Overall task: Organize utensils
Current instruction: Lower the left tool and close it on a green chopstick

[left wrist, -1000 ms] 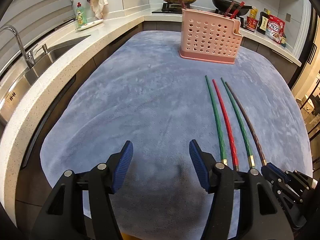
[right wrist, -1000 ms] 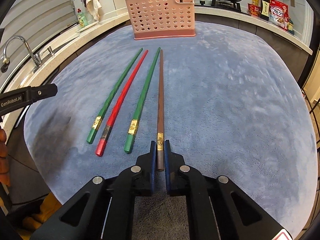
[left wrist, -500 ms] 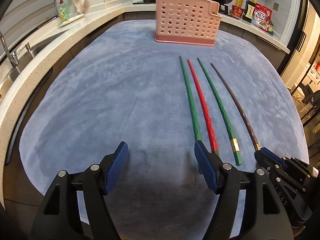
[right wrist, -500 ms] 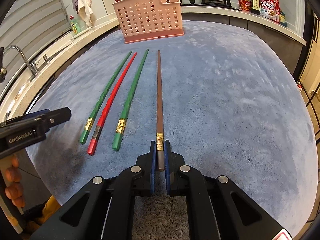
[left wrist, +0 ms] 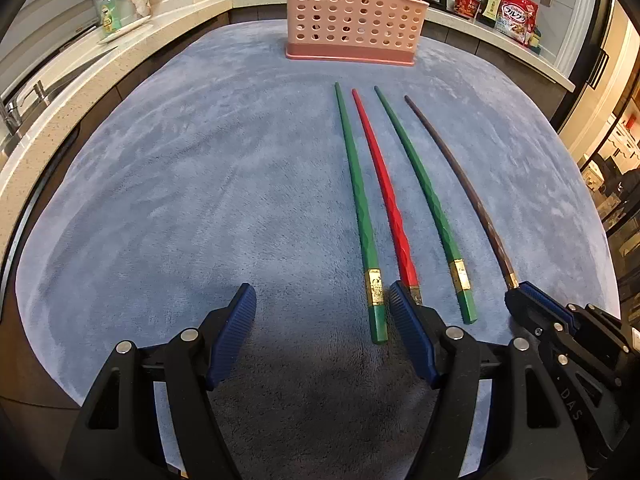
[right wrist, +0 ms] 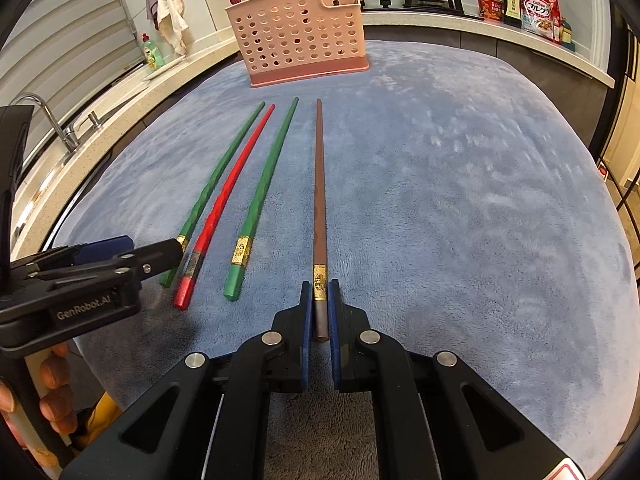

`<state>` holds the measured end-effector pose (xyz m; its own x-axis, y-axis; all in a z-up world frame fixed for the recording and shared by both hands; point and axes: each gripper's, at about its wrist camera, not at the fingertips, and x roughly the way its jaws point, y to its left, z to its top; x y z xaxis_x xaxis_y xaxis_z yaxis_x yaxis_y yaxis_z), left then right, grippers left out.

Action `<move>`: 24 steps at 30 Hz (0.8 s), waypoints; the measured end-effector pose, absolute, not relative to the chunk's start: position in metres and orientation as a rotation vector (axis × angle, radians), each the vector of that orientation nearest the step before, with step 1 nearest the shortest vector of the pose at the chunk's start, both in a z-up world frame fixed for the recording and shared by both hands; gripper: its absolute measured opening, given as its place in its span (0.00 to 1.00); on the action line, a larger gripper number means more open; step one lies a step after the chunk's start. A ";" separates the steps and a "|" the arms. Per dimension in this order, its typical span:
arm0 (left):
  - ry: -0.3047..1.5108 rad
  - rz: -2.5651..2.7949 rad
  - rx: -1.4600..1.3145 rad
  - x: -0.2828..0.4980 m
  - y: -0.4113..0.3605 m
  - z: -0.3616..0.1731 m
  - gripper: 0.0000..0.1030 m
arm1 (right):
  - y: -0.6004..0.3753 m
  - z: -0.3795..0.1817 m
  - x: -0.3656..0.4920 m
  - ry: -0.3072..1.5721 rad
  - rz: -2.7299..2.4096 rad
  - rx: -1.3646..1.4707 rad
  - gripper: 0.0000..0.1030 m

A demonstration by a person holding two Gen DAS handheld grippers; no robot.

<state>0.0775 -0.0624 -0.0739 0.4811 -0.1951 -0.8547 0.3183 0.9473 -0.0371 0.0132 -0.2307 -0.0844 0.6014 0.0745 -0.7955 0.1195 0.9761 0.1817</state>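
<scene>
— Moved since last entry: left tool (left wrist: pixel 322 320), now close beside the near ends of the chopsticks, fingers spread, holding nothing.
— Right tool (right wrist: pixel 320 308)?
— Clenched on brown chopstick (right wrist: pixel 319 200). Two green, one red lie loose on the blue-covered desk (right wrist: pixel 460 200); pink basket (right wrist: pixel 298 34) beyond.

Left gripper (left wrist: pixel 322 320): jaws spread wide, blue ribbed pads (left wrist: pixel 234 330) facing each other, nothing between them, held low and near. Right gripper (right wrist: pixel 319 300): jaws drawn nearly together, pads pressing both sides of a thin brown stick at its near end. Sits just right of the left gripper, level with it. Bare fingers (right wrist: pixel 52 404) curled round the left handle, near-left corner of right wrist view.
</scene>
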 end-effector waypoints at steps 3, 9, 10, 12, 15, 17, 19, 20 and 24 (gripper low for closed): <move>1.024 -0.306 0.146 0.079 -0.064 -0.077 0.63 | -0.230 -0.084 0.013 0.927 -0.027 0.225 0.07; 1.013 -0.293 0.162 0.078 -0.065 -0.079 0.57 | -0.230 -0.085 0.013 0.926 -0.028 0.225 0.07; 1.011 -0.292 0.166 0.078 -0.065 -0.079 0.56 | -0.230 -0.085 0.013 0.926 -0.028 0.224 0.07; 1.007 -0.290 0.170 0.077 -0.064 -0.079 0.51 | -0.230 -0.085 0.013 0.927 -0.028 0.224 0.07; 1.006 -0.288 0.169 0.077 -0.063 -0.078 0.42 | -0.230 -0.085 0.013 0.927 -0.028 0.225 0.07; 1.008 -0.295 0.168 0.077 -0.063 -0.077 0.31 | -0.230 -0.085 0.013 0.927 -0.028 0.225 0.07; 1.013 -0.300 0.164 0.078 -0.062 -0.076 0.23 | -0.230 -0.085 0.013 0.927 -0.028 0.224 0.07; 1.015 -0.301 0.163 0.078 -0.061 -0.076 0.19 | -0.230 -0.084 0.013 0.927 -0.028 0.223 0.07; 1.023 -0.303 0.167 0.078 -0.061 -0.075 0.10 | -0.229 -0.085 0.013 0.928 -0.029 0.221 0.07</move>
<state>0.0779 -0.0612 -0.0755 0.4845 -0.1697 -0.8582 0.3249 0.9457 -0.0036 0.0129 -0.2291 -0.0846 0.6009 0.0704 -0.7962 0.1196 0.9770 0.1766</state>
